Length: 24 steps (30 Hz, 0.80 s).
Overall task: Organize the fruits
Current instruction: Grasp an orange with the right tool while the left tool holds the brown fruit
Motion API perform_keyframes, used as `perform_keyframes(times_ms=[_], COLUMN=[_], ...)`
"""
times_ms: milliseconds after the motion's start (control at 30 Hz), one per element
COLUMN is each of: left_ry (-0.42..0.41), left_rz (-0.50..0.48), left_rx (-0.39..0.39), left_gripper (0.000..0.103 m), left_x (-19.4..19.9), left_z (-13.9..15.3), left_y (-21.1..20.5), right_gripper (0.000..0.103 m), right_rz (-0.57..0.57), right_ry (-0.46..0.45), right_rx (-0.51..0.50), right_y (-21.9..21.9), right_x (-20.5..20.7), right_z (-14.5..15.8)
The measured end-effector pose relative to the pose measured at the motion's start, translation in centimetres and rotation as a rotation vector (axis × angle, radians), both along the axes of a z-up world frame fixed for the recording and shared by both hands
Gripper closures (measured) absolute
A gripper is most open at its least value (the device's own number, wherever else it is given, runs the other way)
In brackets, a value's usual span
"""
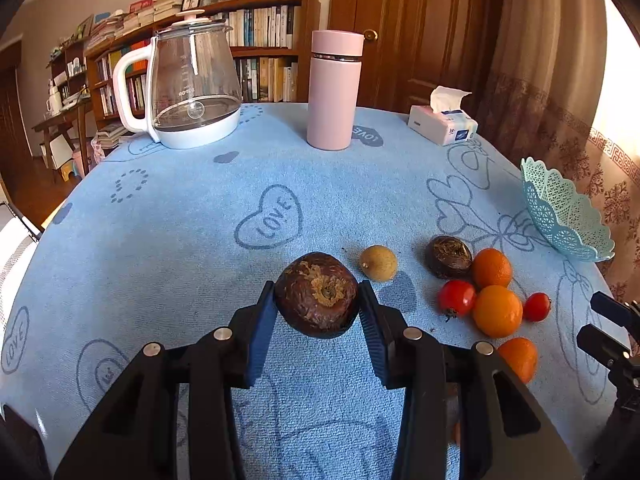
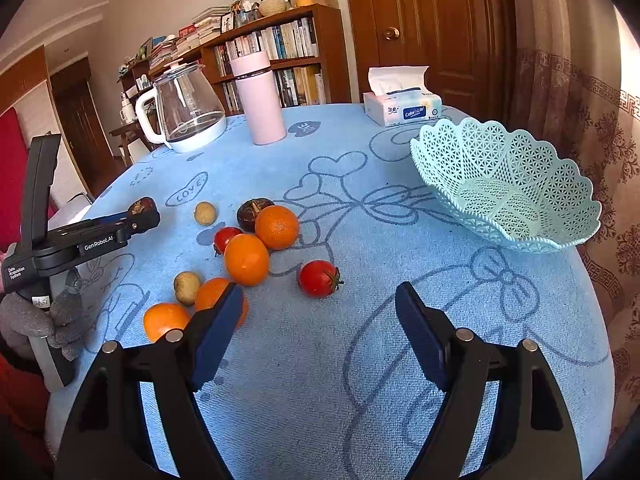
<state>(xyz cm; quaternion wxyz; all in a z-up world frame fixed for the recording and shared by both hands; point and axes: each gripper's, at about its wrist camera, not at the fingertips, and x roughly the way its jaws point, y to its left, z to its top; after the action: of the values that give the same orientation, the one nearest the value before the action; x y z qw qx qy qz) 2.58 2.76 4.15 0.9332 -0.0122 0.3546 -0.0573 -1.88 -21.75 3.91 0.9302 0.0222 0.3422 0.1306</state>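
Gripping a brown fruit (image 1: 317, 295), stem scar facing up, left tongs (image 1: 318, 300); right tongs (image 2: 320, 320) gape empty.

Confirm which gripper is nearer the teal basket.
Right. The right gripper is open over bare cloth, with the teal basket just ahead to its right. The left gripper, shut on a dark brown fruit, sits beyond the fruit pile.

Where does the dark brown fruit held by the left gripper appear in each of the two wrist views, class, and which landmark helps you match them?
Left wrist view: the dark brown fruit sits low centre, clamped between the left gripper's blue pads.
Right wrist view: the same fruit appears far left, at the tip of the left gripper.
Shared landmark: the pink flask standing at the table's far edge.
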Motion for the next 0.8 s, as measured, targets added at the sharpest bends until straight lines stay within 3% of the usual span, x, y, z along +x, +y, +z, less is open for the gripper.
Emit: perform_keyframes(times_ms=[200, 500, 800], left_ry=[-0.016, -0.012, -0.007], left_rz=[0.026, 0.043, 0.045], left_rx=[0.004, -0.012, -0.016], left_gripper=[0.062, 0.062, 0.062], left_x=[-0.2, -0.1, -0.1], left_z=[0.4, 0.3, 0.2], left_y=[0.4, 0.8, 0.9], right_gripper=[0.027, 0.04, 0.053], right_rz=[0.063, 0.105, 0.104], right_ry=[0.034, 0.144, 0.23], right_rx=[0.008, -0.044, -0.051], right_y=[2.2, 6.3, 7.1], right_x=[1.3, 5.8, 8.0], right_z=[0.5, -0.8, -2.7])
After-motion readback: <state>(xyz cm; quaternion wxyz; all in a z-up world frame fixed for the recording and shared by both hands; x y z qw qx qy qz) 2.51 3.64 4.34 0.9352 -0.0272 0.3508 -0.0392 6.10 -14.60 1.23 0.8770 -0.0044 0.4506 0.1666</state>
